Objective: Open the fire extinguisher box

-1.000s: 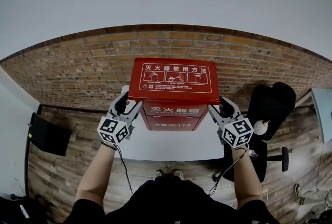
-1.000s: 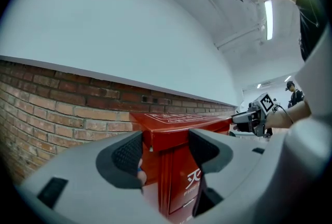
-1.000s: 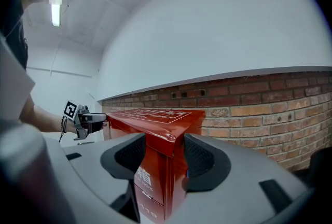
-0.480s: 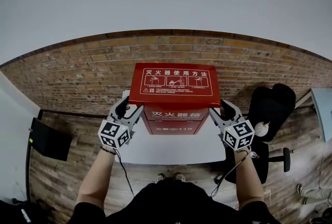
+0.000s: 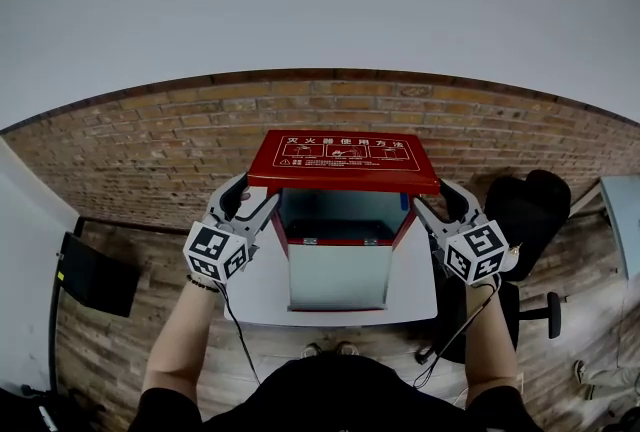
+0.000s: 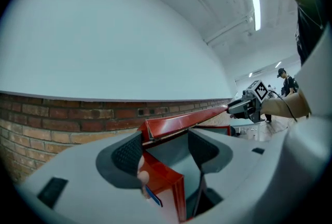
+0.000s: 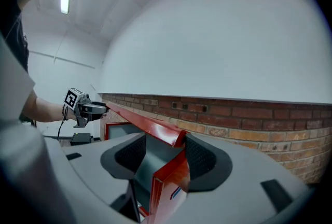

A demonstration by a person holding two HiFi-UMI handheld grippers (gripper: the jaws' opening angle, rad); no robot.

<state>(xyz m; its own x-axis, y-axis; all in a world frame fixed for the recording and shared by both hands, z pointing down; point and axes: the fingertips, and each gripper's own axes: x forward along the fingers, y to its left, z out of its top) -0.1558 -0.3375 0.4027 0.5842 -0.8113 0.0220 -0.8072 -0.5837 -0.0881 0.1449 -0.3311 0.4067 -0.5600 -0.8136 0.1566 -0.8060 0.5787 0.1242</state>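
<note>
The opening step looks nearly done: the one fire extinguisher box (image 5: pixel 340 242) stands on the single white table (image 5: pixel 265 292) against the brick wall (image 5: pixel 140 150), with its one red lid (image 5: pixel 343 162) raised and the grey inside showing. Two claws work it, one at each side edge of the lid. The left claw (image 5: pixel 250 200) and right claw (image 5: pixel 440 202) each have jaws apart, straddling a lid corner rather than pinching it. Next, the lid probably needs tipping further back, both sides rising evenly.

Box (image 5: pixel 337 272) on table (image 5: pixel 262 288), wall (image 5: pixel 130 148) behind
</note>
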